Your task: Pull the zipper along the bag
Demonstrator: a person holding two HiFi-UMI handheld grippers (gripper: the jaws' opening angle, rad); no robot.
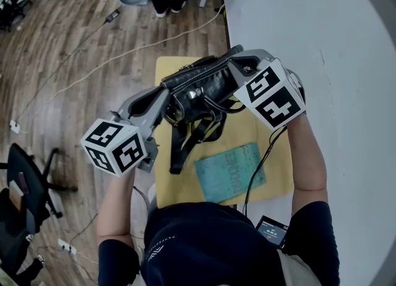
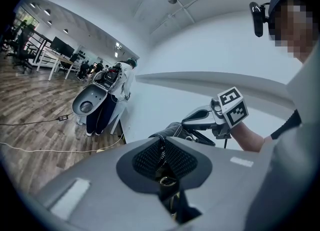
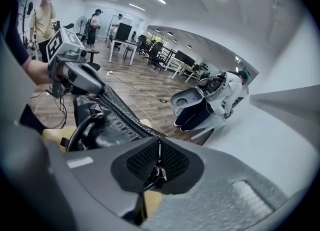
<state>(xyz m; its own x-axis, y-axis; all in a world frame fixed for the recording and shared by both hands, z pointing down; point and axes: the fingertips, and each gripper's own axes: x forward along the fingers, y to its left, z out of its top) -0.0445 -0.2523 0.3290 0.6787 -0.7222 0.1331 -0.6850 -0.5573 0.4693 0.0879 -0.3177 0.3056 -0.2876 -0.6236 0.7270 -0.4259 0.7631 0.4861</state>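
A black leather bag hangs in the air between my two grippers, above a yellow mat. My left gripper is shut on the bag's near end, where a metal ring shows between its pads. My right gripper is shut on the small metal zipper pull at the bag's far end. In the right gripper view the zipper line runs along the bag from the left gripper to my jaws. The straps dangle below.
A teal booklet lies on the mat under the bag. A white surface fills the right side. A small black device sits by my right elbow. An office chair and cables are on the wooden floor at the left.
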